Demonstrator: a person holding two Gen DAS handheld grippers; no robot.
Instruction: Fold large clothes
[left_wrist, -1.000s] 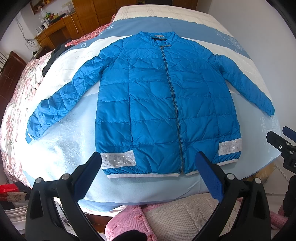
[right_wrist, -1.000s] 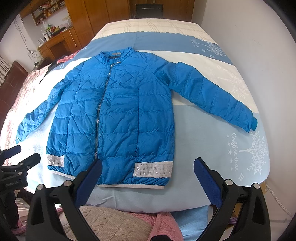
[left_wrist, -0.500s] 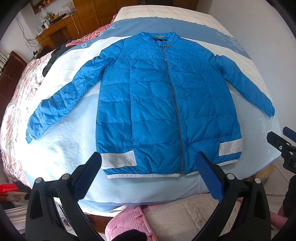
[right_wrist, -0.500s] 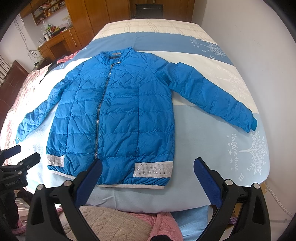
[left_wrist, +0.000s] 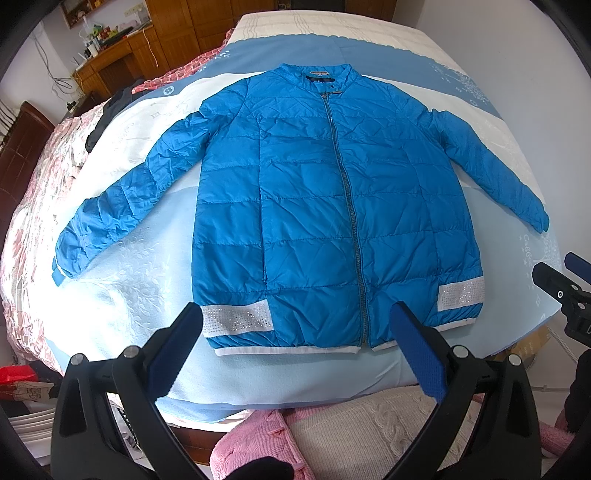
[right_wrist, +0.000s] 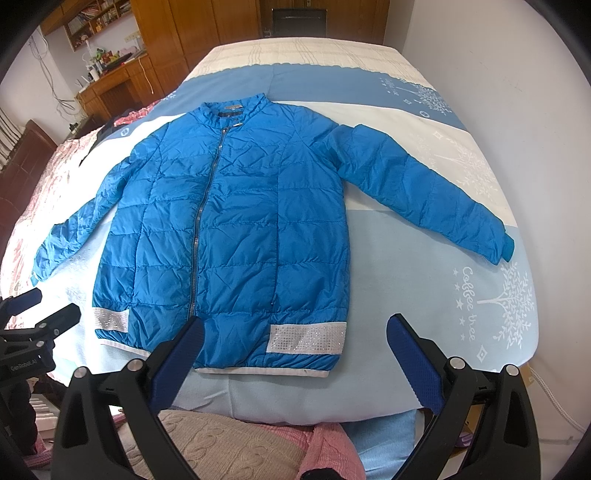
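Observation:
A blue quilted jacket (left_wrist: 314, 206) (right_wrist: 240, 229) lies flat and zipped on the bed, collar far, hem near, both sleeves spread outward. Silver sparkly bands sit at the hem corners. My left gripper (left_wrist: 295, 332) hovers open just short of the hem, near its left half, holding nothing. My right gripper (right_wrist: 295, 350) is open too, in front of the hem's right corner, its fingers apart and bare. The right gripper's tip (left_wrist: 561, 288) shows at the left wrist view's right edge; the left gripper (right_wrist: 33, 332) shows at the right wrist view's left edge.
The bed (right_wrist: 461, 295) has a blue and white cover with tree prints. Pink and cream knitted clothes (left_wrist: 351, 435) lie below the near edge. A pink floral quilt (left_wrist: 33, 177) lies on the left, wooden cabinets (right_wrist: 184, 37) stand behind, a white wall on the right.

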